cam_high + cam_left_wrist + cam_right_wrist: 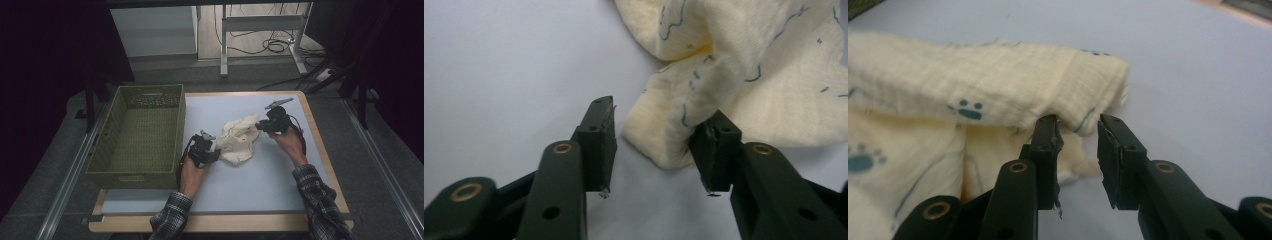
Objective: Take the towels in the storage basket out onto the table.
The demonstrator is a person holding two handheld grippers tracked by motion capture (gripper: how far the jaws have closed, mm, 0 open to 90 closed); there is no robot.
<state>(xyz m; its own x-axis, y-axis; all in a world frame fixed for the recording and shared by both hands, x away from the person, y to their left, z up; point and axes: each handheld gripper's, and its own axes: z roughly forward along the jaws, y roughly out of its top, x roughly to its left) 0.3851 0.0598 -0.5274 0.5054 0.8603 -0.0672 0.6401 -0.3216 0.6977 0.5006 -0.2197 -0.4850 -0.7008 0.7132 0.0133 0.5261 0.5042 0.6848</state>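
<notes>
Cloth (239, 139) lies crumpled near the middle of the desk (270, 185), a cream piece printed with small blue paw marks, just right of the green basket (140, 137), which looks ready to take it. Both grippers sit at opposite edges of it, likely so the person can spread or fold it between two hands.

At the near left edge, the left gripper (656, 145) has its jaws partly open with a folded corner of the cloth between them. That corner touches the right-hand jaw but stands clear of the other, so nothing is clamped.

On the far right side, the right gripper (1079, 145) points at a rolled hem. Its jaws are narrowly apart and the hem lies just beyond their tips, not pinched as far as I can judge.

From the high view both gripper tips are too small and dark to read, and the cloth's folds hide its true shape and which corners are which. The basket's inside looks bare, though its near wall hides part of the floor.
</notes>
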